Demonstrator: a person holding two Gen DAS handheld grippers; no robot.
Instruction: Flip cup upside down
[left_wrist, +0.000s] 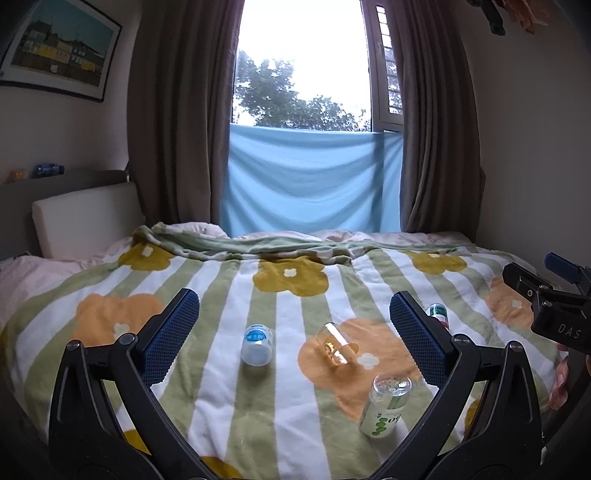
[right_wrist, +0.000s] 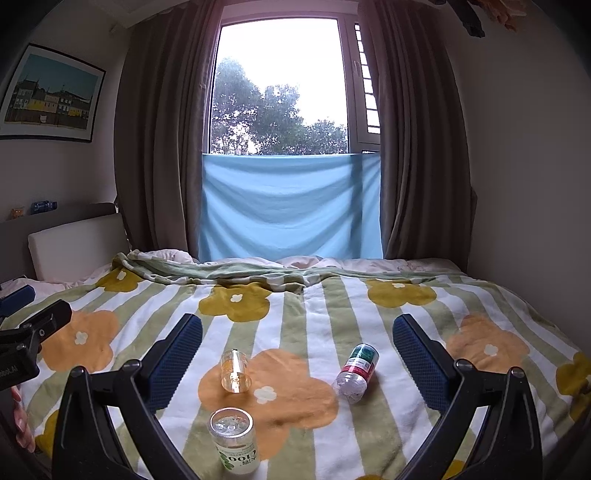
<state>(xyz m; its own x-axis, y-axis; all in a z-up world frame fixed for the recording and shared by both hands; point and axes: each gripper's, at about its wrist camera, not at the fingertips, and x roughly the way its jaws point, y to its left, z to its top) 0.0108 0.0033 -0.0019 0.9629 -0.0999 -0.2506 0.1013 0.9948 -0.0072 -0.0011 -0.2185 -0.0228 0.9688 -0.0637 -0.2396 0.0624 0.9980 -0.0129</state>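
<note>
Cup (left_wrist: 338, 349): clear amber, lying on its side on the bed's striped flower blanket (left_wrist: 280, 406), on an orange flower. Left gripper (left_wrist: 294, 334) and right gripper (right_wrist: 297, 349): fingers spread wide, holding nothing, above the near blanket. Nearest: clear bottle with green print (right_wrist: 233, 441), standing on its top end. Beside the cup: white-and-blue bottle (left_wrist: 256, 345) to its left, red-and-green bottle (right_wrist: 356, 371) on its side to its right. Beyond: blue cloth (right_wrist: 291, 206) under the window.
</note>
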